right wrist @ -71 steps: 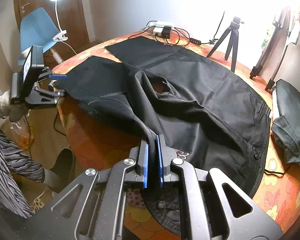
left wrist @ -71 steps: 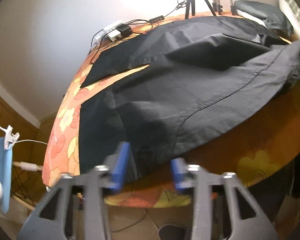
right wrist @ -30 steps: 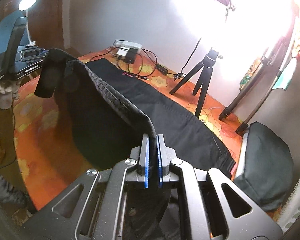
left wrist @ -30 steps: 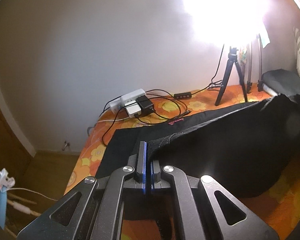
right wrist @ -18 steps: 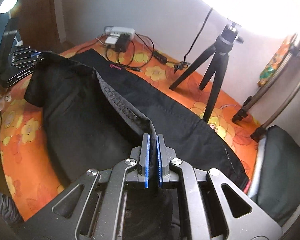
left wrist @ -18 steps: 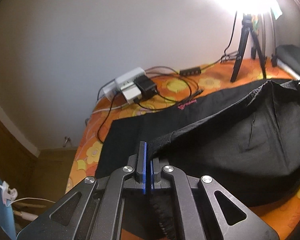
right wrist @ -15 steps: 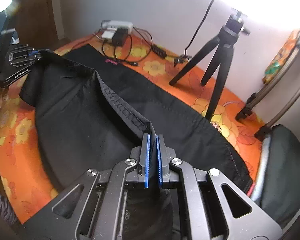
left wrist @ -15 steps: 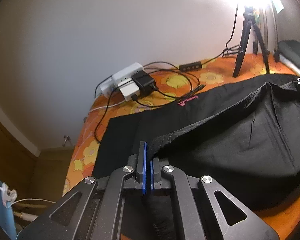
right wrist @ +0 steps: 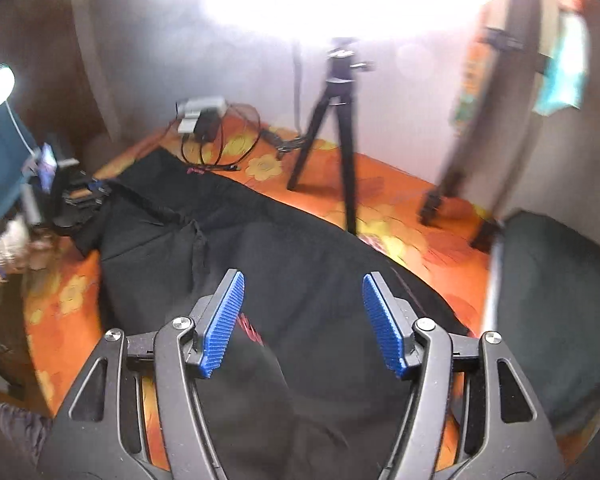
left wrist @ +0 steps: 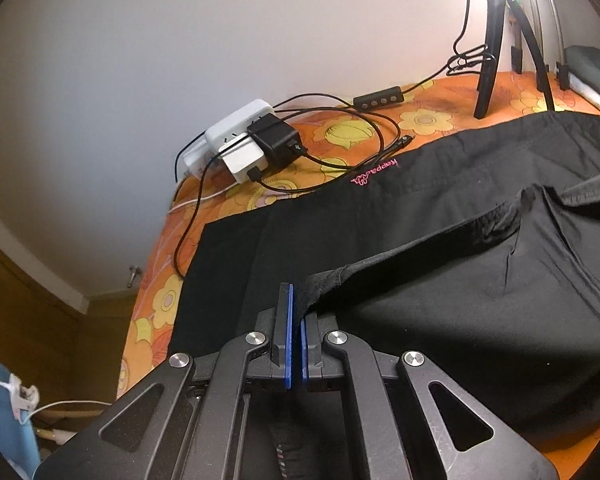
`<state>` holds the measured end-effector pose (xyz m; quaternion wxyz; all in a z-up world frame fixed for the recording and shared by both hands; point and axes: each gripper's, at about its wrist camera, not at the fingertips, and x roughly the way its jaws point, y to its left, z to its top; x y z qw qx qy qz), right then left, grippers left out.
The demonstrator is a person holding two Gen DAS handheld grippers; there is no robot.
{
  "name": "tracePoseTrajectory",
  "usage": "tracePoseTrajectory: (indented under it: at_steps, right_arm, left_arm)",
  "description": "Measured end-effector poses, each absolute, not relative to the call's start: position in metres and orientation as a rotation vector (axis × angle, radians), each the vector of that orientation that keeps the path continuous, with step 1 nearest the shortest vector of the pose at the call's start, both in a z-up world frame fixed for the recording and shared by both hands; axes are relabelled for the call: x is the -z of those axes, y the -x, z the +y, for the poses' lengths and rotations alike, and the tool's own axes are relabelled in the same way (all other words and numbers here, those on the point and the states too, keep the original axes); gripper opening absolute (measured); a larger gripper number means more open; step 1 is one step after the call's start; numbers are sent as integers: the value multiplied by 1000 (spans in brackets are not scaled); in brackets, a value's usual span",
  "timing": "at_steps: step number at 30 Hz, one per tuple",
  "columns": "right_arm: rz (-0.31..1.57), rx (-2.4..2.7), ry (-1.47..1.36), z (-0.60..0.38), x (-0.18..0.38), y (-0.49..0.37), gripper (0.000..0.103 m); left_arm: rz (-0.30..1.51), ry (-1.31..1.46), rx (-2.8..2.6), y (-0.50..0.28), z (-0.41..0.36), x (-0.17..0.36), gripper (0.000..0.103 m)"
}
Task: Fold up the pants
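Observation:
Black pants (left wrist: 440,264) lie across an orange flowered tablecloth (left wrist: 156,292), one leg folded over the other, a pink logo near the far hem. My left gripper (left wrist: 297,312) is shut on the hem edge of the upper leg, which drapes off to the right. In the right wrist view the pants (right wrist: 300,264) lie flat below my right gripper (right wrist: 302,300). Its jaws are opening, the blue pads (right wrist: 224,320) stand wide apart, and nothing is pinched between them. The left gripper (right wrist: 80,190) shows at the far left in that view, still holding the cloth.
A white power strip with black adapters (left wrist: 248,144) and loose cables sits at the table's far edge. A black tripod (right wrist: 336,128) stands behind the pants, a second stand (right wrist: 452,184) to its right. A dark folded garment (right wrist: 552,312) lies at the right. A person's sleeve (right wrist: 4,248) is at left.
My right gripper has let go of the pants edge and its jaws have spread wide; the cloth has dropped flat. My left gripper has sunk toward the table, still shut on the hem.

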<state>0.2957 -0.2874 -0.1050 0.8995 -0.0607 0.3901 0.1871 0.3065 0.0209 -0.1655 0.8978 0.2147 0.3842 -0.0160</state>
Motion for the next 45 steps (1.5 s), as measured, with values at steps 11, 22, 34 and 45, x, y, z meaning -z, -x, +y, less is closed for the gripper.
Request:
tracePoseTrajectory:
  at_steps: [11, 22, 34, 45]
  right_arm:
    - [825, -474, 149, -361, 118, -158, 67]
    - [896, -686, 421, -296, 164, -100, 72]
    - [882, -569, 427, -299, 171, -144, 12]
    - [797, -231, 284, -349, 131, -278, 9]
  left_arm:
    - [826, -458, 21, -308, 18, 180, 2]
    - [835, -458, -4, -312, 15, 183, 2]
    - [792, -428, 0, -308, 21, 165, 2]
    - [761, -463, -38, -332, 25, 152, 2]
